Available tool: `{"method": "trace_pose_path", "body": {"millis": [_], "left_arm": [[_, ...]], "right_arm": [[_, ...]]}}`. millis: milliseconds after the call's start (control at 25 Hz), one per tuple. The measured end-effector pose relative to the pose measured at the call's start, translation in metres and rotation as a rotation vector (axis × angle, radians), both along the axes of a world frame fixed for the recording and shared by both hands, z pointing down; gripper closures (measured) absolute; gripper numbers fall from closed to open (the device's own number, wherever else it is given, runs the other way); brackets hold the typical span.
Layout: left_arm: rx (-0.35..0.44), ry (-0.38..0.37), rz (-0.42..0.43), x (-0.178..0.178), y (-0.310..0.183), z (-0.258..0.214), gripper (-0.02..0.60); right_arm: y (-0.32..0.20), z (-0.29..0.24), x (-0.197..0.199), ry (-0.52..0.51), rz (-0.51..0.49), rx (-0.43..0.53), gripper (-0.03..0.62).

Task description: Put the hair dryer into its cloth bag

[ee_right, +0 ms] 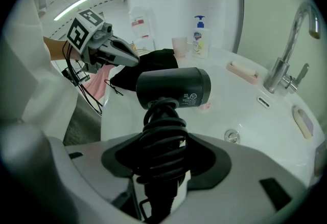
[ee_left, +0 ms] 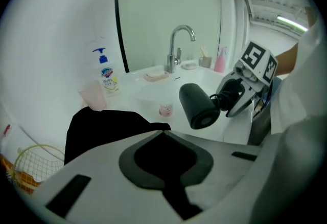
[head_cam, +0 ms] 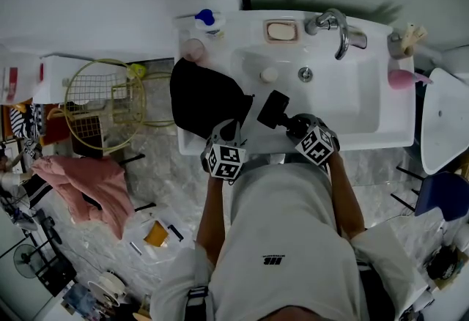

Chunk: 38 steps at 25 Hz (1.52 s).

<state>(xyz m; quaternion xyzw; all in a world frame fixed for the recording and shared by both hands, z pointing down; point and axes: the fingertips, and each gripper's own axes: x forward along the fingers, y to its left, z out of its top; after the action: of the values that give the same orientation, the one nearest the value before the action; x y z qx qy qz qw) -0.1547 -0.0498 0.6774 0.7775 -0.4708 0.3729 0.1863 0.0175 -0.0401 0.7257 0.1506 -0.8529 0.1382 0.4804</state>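
While the right gripper (ee_right: 162, 142) is clenching the hair dryer (ee_right: 173, 87) by its handle, the black barrel is hanging in the air above the front of the white washbasin (head_cam: 377, 139), with its nozzle end pointing toward the cloth bag (head_cam: 205, 92). The bag is lying slumped and flat over the basin's left rim, well short of the dryer, and its mouth is not showing open in any view. The left gripper (ee_left: 163, 133) is sitting with its jaws pressed together right at the near edge of the black cloth. Whether a fold is pinched between them cannot be told.

Judging by its look, the dryer is going to handle as a stiff, fairly heavy thing with a smooth plastic shell. The handle is the sensible hold, since the cord (ee_right: 162, 115) coiled around it is giving the pads something rubbery to bite on, whereas the round barrel would likely slip. The bag is soft and limp and will probably collapse under its own weight. It is best taken by the hem of its opening and lifted, so the mouth is gaping toward the nozzle before the barrel goes in.
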Motion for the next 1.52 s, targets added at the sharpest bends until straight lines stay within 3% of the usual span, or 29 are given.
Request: {"method": "trace_pose_path", "body": {"millis": [320, 520, 560, 600, 640, 920, 1040, 1120, 1360, 1520], "left_arm": [[0.053, 0.037, -0.053, -0.012, -0.007, -0.030, 0.558], [0.013, -0.156, 0.027, -0.008, 0.003, 0.007, 0.553], [-0.017, -0.186, 0.055, -0.004, 0.006, 0.019, 0.524], [-0.045, -0.208, 0.079, 0.001, 0.009, 0.030, 0.423], [-0.062, -0.236, 0.100, 0.005, 0.010, 0.039, 0.400], [-0.054, -0.487, 0.214, 0.018, 0.000, 0.067, 0.417], [-0.044, -0.550, 0.223, 0.015, -0.001, 0.068, 0.539], [-0.046, -0.520, 0.203, 0.016, 0.000, 0.064, 0.555], [-0.036, -0.190, -0.046, 0.009, -0.005, 0.019, 0.558], [-0.006, -0.098, -0.118, -0.002, -0.010, -0.006, 0.559]], "right_arm": [[0.008, -0.008, -0.009, -0.020, -0.066, -0.014, 0.335], [0.009, -0.007, -0.008, -0.016, -0.081, -0.015, 0.335], [0.009, -0.007, -0.007, -0.014, -0.080, -0.015, 0.335], [0.009, -0.007, -0.007, -0.012, -0.079, -0.014, 0.335], [0.008, -0.007, -0.006, -0.010, -0.079, -0.014, 0.335], [0.006, -0.008, 0.002, -0.004, -0.070, -0.010, 0.335], [0.006, -0.007, 0.005, -0.005, -0.068, -0.011, 0.335], [0.005, -0.007, 0.007, -0.007, -0.067, -0.013, 0.335], [0.007, -0.012, 0.006, -0.031, -0.083, -0.020, 0.335], [0.010, -0.013, 0.000, -0.040, -0.115, -0.033, 0.335]]}}
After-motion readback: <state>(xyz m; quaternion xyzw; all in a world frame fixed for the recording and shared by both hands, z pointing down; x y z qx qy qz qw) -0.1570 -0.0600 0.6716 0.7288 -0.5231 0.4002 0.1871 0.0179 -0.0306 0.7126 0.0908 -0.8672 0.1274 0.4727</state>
